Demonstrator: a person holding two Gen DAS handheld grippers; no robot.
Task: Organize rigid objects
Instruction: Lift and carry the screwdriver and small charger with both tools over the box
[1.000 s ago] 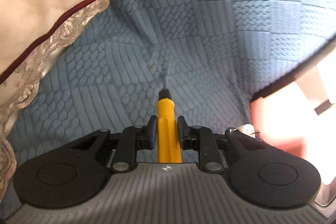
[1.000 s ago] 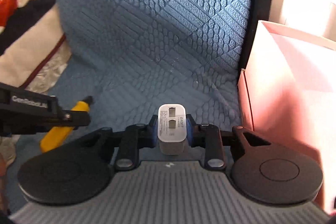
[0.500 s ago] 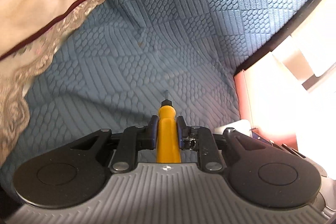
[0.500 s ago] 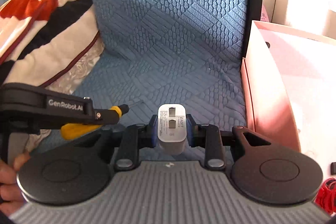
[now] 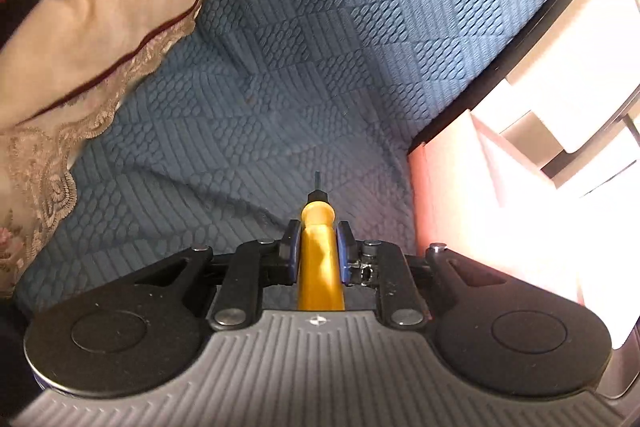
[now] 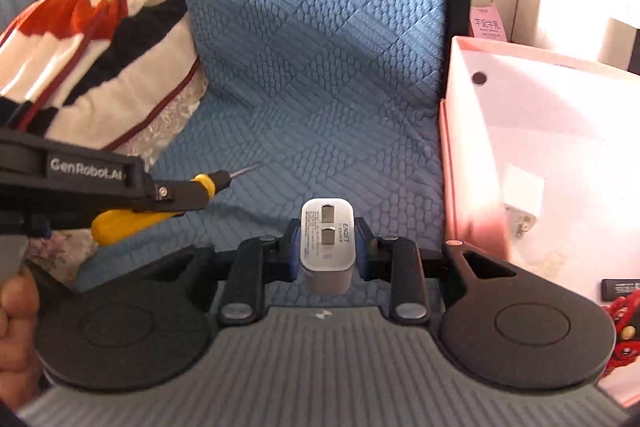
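Note:
My left gripper (image 5: 318, 233) is shut on a yellow-handled screwdriver (image 5: 320, 259) whose dark tip points forward over the blue quilted cushion (image 5: 304, 75). In the right wrist view the left gripper (image 6: 188, 193) comes in from the left with the screwdriver (image 6: 132, 219) in it. My right gripper (image 6: 327, 239) is shut on a white USB charger plug (image 6: 327, 247), held above the cushion (image 6: 320, 67). A pink open box (image 6: 452, 155) stands right of both grippers; it also shows in the left wrist view (image 5: 424, 187).
A striped blanket with lace trim (image 5: 80, 39) lies on the left; it shows in the right wrist view (image 6: 92, 51) too. Inside the box are a small metal part (image 6: 520, 223), a dark stick (image 6: 620, 287) and a red item (image 6: 624, 323). Cardboard boxes (image 6: 516, 7) stand behind.
Both grippers have lifted and drawn back from the cushion while holding their objects. The pink box has come further into both views on the right.

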